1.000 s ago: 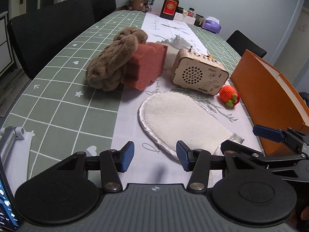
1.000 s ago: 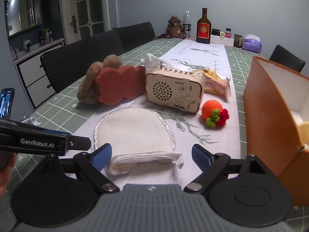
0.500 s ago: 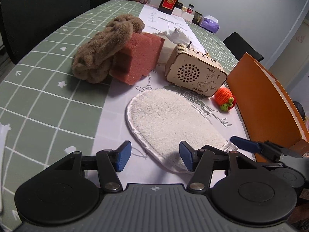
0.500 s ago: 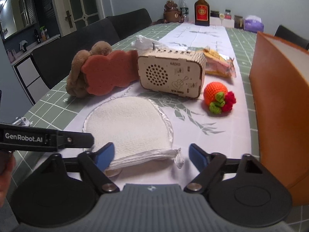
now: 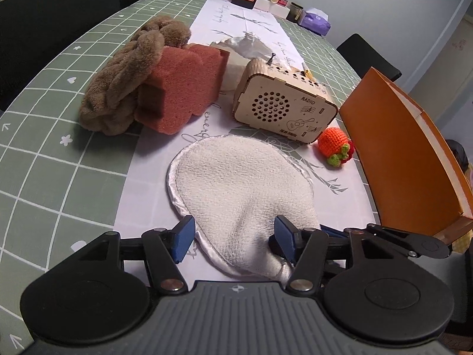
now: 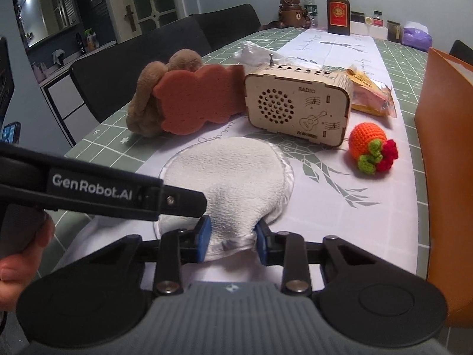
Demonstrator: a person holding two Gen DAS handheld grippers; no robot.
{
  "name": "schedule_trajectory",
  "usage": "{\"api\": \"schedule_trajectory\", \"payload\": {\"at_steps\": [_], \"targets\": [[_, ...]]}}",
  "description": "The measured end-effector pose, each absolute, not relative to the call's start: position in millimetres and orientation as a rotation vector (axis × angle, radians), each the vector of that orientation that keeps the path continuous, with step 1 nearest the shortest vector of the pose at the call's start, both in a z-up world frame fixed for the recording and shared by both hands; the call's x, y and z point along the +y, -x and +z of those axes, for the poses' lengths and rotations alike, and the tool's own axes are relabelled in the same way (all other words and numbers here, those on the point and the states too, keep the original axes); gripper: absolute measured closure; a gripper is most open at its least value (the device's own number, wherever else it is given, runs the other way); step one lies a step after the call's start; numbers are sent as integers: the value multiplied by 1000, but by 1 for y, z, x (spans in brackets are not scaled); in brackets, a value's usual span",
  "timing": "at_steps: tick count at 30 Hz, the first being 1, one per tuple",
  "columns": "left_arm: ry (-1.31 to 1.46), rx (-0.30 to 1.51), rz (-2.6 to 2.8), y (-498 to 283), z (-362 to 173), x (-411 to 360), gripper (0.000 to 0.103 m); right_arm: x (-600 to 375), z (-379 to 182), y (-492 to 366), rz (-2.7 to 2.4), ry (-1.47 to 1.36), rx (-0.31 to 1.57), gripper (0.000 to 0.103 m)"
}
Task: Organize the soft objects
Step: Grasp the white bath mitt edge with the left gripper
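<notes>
A white terry mitt [image 5: 239, 186] lies on the table runner, its cuff end bunched up; it also shows in the right wrist view [image 6: 230, 174]. My right gripper [image 6: 232, 241] is shut on the mitt's cuff. My left gripper [image 5: 233, 238] is open, its fingers straddling the same cuff end without pinching it. A brown plush toy [image 5: 127, 80], a red sponge [image 5: 183, 85] and an orange crocheted fruit [image 5: 334, 145] lie beyond the mitt.
A wooden radio [image 5: 283, 106] stands behind the mitt. An orange box [image 5: 405, 153] stands open at the right. A snack packet [image 6: 369, 94], bottles and jars [image 6: 338, 9] sit farther back. Dark chairs [image 6: 142, 68] line the left side.
Both grippers moved forward onto the mitt's cuff. The right gripper closed on it and bunched it up. The left gripper stayed open.
</notes>
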State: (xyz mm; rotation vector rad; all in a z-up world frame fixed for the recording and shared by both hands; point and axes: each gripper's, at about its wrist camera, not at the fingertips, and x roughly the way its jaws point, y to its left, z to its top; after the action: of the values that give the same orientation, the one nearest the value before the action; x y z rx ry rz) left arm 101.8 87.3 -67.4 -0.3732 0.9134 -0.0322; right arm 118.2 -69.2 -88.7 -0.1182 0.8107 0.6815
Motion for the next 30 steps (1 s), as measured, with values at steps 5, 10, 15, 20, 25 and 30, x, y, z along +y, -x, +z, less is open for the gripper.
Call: {"api": "schedule_trajectory", "payload": {"at_steps": [5,10,15,20,25,30], "targets": [[360,951,-86,-111,-64,68,49,-62,-88,-115,718,132,814,78],[376,987,-56,-116,-66,70,42,-69,-88,-115,721,98,819,78],[386,1014,-32,-119,-64,69,41,-70,-89,-112,731,105,804,78],[553,1031,-42,-123,-68,87,31,-73,-89,-113,753,103,807,80],[577,1037,-37,-130,-69,83,22,-68,-83,-104,800,141,772,83],[473,1044,-24,-133,-66,68,34,-60,-74,-94,819,211,720,84]]}}
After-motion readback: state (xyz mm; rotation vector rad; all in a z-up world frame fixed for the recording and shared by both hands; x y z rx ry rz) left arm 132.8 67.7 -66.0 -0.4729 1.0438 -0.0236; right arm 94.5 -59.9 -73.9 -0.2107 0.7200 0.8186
